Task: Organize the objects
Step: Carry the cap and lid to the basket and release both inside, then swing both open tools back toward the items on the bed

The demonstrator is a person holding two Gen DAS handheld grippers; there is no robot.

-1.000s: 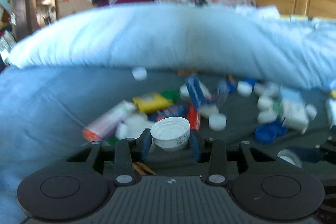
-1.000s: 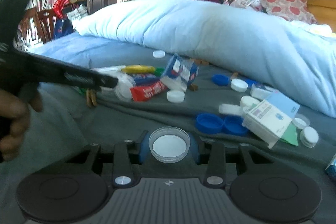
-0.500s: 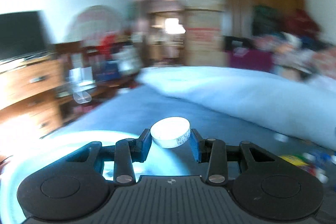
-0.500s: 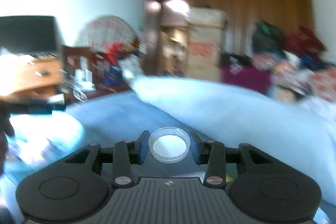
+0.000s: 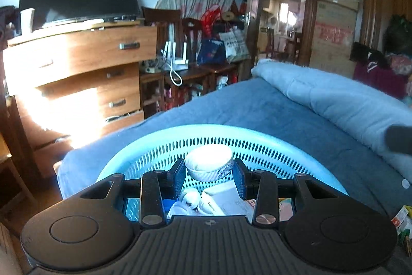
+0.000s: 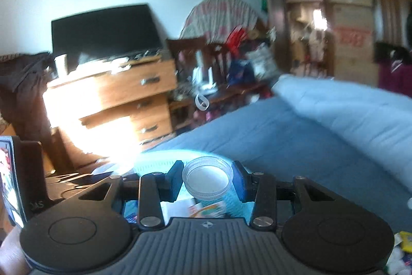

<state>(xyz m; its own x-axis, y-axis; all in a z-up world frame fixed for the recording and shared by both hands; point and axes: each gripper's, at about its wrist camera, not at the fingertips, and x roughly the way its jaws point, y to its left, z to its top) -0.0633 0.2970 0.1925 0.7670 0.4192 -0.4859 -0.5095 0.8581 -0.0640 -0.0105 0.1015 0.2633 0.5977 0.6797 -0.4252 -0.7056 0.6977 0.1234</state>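
The left gripper (image 5: 209, 175) is clamped on a white cap (image 5: 209, 166) across its ribbed side wall, above the turquoise basket (image 5: 154, 143) on the bed (image 5: 257, 110). The right gripper (image 6: 207, 181) grips a clear lid (image 6: 207, 181) the same way, near the basket rim. Both caps appear light, rigid and smooth. Grip across the rim's full width; excess squeeze may eject them.

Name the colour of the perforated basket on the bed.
Light blue basket, clearest in the left wrist view.
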